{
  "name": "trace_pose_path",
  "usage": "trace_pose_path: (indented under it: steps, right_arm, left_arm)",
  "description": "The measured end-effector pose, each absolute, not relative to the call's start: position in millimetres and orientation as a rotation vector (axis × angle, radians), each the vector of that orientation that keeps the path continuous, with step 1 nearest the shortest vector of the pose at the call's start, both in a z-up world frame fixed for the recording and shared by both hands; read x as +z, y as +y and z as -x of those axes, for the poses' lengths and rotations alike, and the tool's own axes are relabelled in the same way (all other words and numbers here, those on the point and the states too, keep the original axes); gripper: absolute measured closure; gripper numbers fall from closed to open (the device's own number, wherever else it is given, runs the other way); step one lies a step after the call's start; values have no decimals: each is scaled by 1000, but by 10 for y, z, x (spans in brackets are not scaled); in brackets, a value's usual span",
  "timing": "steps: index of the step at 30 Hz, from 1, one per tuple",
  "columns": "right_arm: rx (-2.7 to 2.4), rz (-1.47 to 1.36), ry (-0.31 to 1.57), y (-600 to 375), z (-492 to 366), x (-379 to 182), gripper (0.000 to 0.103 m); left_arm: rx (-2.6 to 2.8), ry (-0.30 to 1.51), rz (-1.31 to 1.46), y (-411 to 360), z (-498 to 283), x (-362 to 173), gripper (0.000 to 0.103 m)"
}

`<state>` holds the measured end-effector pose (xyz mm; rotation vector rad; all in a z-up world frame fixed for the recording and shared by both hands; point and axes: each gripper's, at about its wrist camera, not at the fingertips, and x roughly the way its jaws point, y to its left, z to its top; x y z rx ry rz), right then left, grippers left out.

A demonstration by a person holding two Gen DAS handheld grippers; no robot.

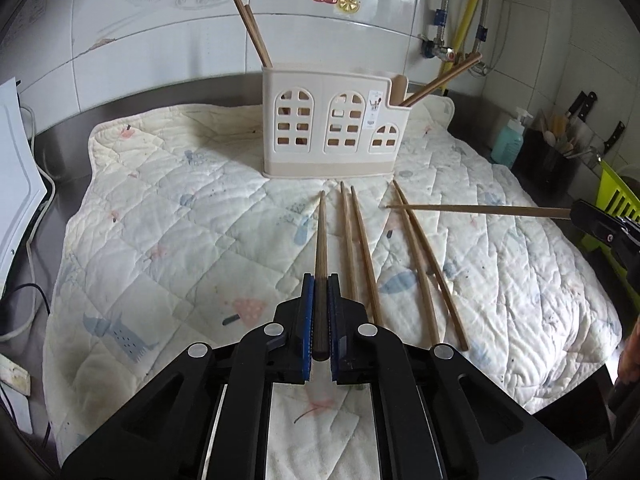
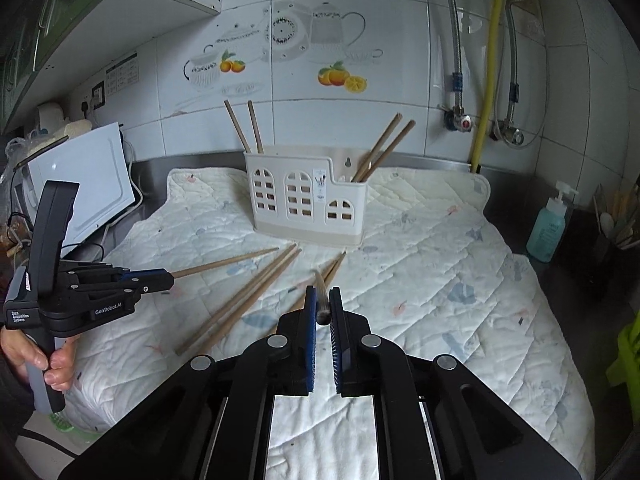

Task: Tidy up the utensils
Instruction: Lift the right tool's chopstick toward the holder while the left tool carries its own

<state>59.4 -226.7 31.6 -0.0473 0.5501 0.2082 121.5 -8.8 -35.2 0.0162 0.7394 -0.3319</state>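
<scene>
1. The left gripper (image 1: 319, 292) has its blue ribbed pads clamped on a round wooden chopstick (image 1: 320, 240).
2. The right gripper (image 2: 322, 304) pinches a second chopstick (image 2: 320, 286) the same way.
3. Four slim loose chopsticks (image 1: 362, 248) lie on the quilted cloth (image 1: 160, 208) just beyond.
4. Farther off stands the cream plastic holder (image 1: 332, 128) with arched cut-outs, chopsticks upright in both ends.

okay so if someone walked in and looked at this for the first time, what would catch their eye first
Probably the two chopsticks held off the cloth: the left gripper is shut on one chopstick, the right gripper on another chopstick. Next, the cream house-shaped holder at the back of the quilted mat, with chopsticks leaning out at both ends. Four loose chopsticks lie on the mat in front of it.
</scene>
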Motion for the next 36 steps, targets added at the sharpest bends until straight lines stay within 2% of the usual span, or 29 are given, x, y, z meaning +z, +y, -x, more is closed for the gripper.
trace_pose_path:
  steps: [24,36]
  right_arm:
    - [298,104,405,-2470,-1408,1818,96]
    - [261,153,430,-2378,-1878,1917,96]
  left_arm:
    - [-385,524,-84,-187,-1733,974,98]
    - [-351,313,-58,-301,-2085,1869,98]
